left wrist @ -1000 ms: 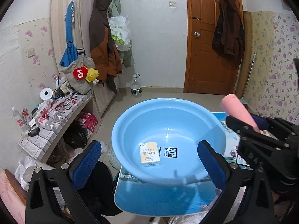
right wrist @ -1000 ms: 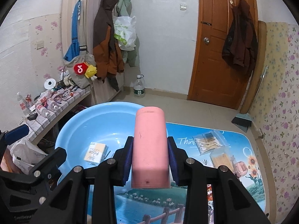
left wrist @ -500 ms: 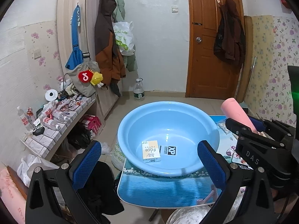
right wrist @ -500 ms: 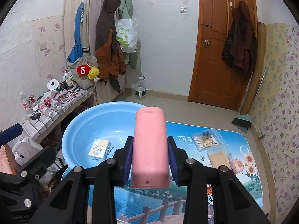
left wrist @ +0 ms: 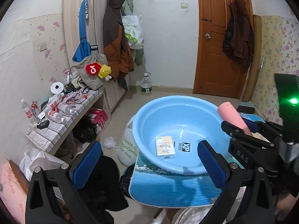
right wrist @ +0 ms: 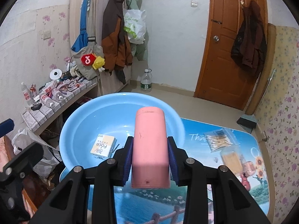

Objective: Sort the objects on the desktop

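Blue pads of the left gripper (left wrist: 149,166) stand wide apart with nothing between them, before the blue basin (left wrist: 149,112); the pink cylinder (left wrist: 232,116) pokes in at right.

From the right wrist, the right gripper (right wrist: 150,154) clamps that cylinder mid-body, over the basin's near rim. It looks rigid, smooth, probably light; a slippery wall suits this central hold.
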`<state>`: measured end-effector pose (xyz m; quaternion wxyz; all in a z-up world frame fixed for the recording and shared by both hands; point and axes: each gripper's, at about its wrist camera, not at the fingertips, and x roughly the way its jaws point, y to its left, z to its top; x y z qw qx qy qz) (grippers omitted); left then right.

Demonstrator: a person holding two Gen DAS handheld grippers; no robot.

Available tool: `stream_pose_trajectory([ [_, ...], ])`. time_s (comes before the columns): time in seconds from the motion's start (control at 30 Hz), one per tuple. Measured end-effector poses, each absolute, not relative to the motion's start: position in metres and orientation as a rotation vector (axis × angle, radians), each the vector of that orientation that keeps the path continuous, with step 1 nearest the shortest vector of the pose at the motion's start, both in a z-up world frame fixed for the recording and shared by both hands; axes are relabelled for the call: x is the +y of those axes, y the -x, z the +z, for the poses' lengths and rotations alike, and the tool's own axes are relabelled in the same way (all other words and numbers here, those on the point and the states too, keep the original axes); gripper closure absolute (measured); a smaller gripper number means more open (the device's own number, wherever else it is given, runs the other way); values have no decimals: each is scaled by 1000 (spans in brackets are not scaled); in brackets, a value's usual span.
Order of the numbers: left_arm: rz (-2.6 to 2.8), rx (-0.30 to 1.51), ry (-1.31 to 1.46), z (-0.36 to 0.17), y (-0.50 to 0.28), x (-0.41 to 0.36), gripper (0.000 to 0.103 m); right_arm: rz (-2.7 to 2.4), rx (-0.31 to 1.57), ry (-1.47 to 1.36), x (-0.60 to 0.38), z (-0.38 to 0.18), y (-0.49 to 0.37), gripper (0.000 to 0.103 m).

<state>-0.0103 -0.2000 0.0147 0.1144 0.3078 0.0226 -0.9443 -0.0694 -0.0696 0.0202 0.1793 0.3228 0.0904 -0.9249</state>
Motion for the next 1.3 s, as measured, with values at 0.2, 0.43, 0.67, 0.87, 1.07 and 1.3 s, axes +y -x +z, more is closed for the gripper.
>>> stream_pose_trajectory([
  [0.2,-2742,103,-905,9,11,-218,0,-2580,278,-953,-95,2,91,67],
  [0.43,-2724,113,-919,2,12,-227,0,-2532,307,-1035,-119,-26,115,67],
  [0.67,-2724,133,-928,-2,15,-231,0,-2522,331,-1083,-127,-40,128,67],
  [0.87,-2726,130,-937,-4,17,-228,0,-2578,362,-1023,-127,-36,129,34],
  [1.07,-2732,140,-925,-1,15,-227,0,-2580,375,-1003,-127,-30,128,34],
  [1.3,-2748,119,-905,7,12,-221,0,-2589,369,-993,-116,-26,118,34],
])
